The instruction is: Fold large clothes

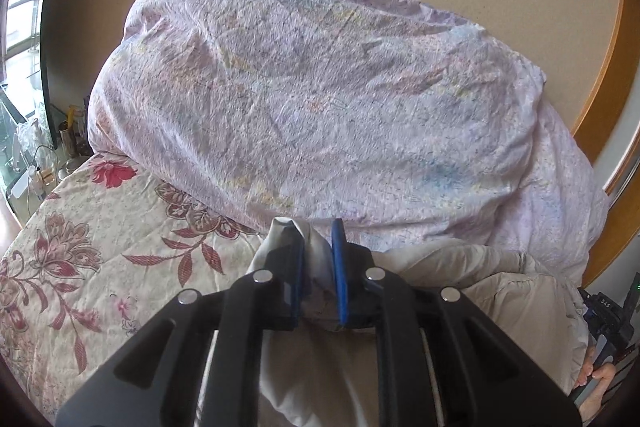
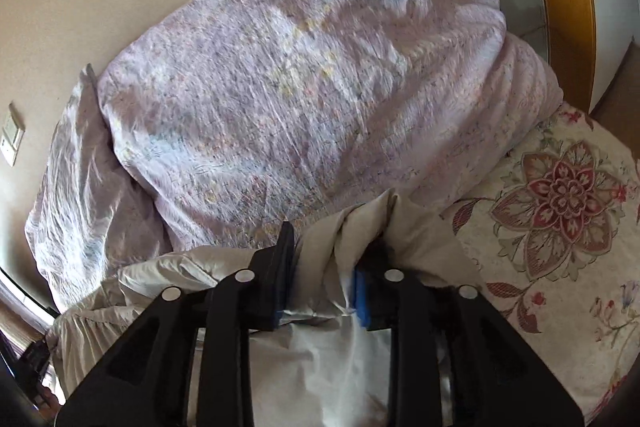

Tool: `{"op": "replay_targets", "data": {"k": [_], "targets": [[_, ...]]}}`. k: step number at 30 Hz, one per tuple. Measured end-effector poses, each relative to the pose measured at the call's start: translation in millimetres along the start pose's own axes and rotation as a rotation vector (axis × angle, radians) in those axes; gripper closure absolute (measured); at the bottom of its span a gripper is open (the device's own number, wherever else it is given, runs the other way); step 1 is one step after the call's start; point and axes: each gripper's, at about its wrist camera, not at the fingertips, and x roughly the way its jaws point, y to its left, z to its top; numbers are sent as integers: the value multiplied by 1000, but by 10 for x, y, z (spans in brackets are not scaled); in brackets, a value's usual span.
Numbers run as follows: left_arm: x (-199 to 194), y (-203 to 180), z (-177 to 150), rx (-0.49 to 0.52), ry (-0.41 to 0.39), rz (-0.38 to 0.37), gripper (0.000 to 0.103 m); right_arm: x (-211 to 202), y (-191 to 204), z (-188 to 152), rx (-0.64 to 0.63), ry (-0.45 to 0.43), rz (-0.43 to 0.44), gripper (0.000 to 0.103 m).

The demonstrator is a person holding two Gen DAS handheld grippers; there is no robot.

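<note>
garment: beige padded garment (image 1: pixel 472 291) bunched at the near edge of the bed (image 1: pixel 80 267), just beside the lilac duvet (image 1: pixel 312 99).
left tongs: left tongs (image 1: pixel 318 259) pinched narrow on a fabric fold.
right tongs: right tongs (image 2: pixel 324 279) wider, thick wad of the same garment between the pads; grip looks loose, can't tell if it holds.
step: likely carrying both held points across the bed.
tip: keep both hands level and the span taut, lay the garment clear of the duvet.
</note>
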Motion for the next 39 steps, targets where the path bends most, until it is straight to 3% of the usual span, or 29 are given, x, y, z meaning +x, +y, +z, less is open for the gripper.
{"op": "replay_targets", "data": {"k": [2, 4, 6, 7, 11, 16, 20, 24, 32, 39], "targets": [[79, -8, -34, -8, 10, 7, 80, 46, -66, 10, 54, 16, 27, 51], [61, -15, -55, -12, 4, -2, 65, -57, -76, 25, 59, -23, 49, 27], [-36, -45, -54, 0, -29, 17, 26, -251, -21, 50, 11, -86, 59, 24], [-114, -76, -53, 12, -55, 20, 22, -334, 31, 62, -26, -95, 62, 24], [-366, -283, -145, 90, -74, 22, 15, -499, 304, -110, -202, -19, 88, 24], [-504, -656, -603, 244, -21, 32, 10, -416, 612, -662, -403, 132, 85, 24], [-463, -826, -934, 327, 7, 50, 9, -391, 733, -972, -515, 152, 43, 24], [-202, -918, -1070, 391, 15, 152, 9, -224, 798, -1079, -576, 149, -49, 24], [332, -891, -876, 361, 12, 286, 8, 327, 822, -1043, -565, 143, -191, 21], [679, -783, -822, 278, 55, 279, 2, 608, 766, -978, -511, 143, -211, 16]]}}
